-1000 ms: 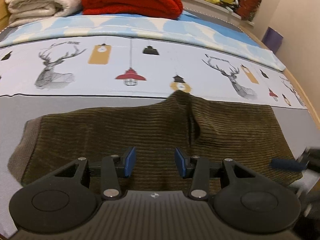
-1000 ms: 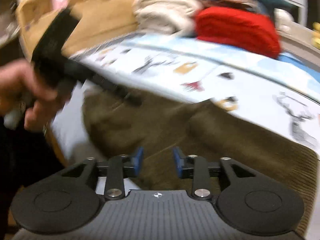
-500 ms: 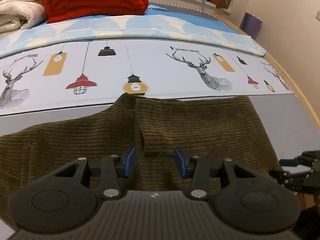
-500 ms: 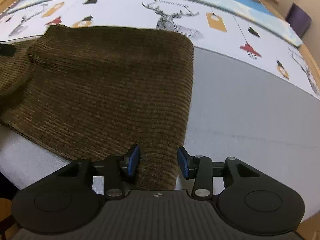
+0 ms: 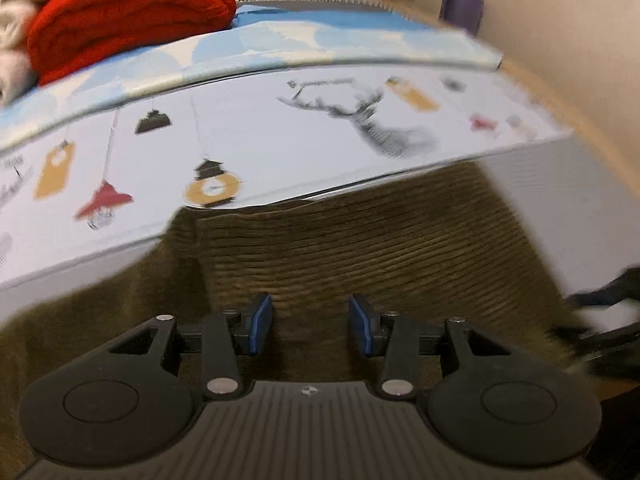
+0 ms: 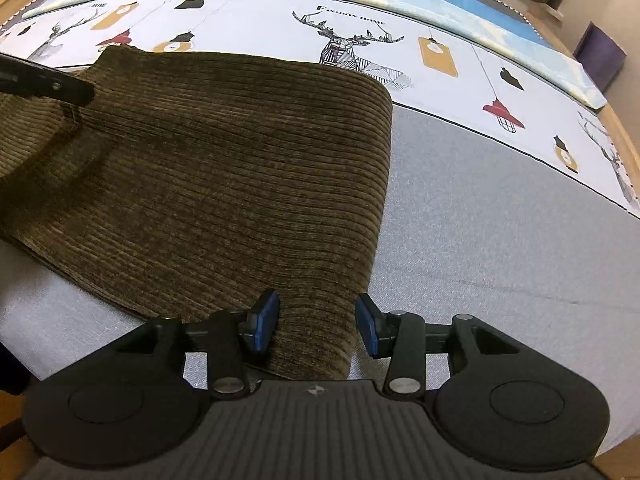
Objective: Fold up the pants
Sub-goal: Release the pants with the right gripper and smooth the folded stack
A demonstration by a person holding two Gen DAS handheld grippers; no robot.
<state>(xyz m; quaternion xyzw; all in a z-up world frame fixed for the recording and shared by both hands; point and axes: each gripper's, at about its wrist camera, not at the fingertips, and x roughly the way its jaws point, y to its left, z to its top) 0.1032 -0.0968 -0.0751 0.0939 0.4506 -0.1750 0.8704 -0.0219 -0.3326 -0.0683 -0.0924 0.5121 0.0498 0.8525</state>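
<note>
Brown corduroy pants (image 6: 224, 176) lie flat on the grey bed sheet (image 6: 500, 240); they also show in the left wrist view (image 5: 380, 248). My right gripper (image 6: 316, 326) is open, its blue pads on either side of the near right corner of the pants. My left gripper (image 5: 310, 328) is open and hovers low over the cloth near a seam. The left gripper's black tip (image 6: 60, 88) shows at the left of the right wrist view. The right gripper appears as a dark blur (image 5: 608, 320) at the right edge of the left wrist view.
A white band with deer and lamp prints (image 6: 360, 48) crosses the bed behind the pants. A folded red blanket (image 5: 128, 12) and pale blankets sit at the far end. A wooden bed frame (image 6: 624, 136) and a purple box (image 6: 600, 56) are at right.
The left gripper has swung to the right across the pants and the view is blurred. The right gripper has come closer to the pants' corner. Both stay open.
</note>
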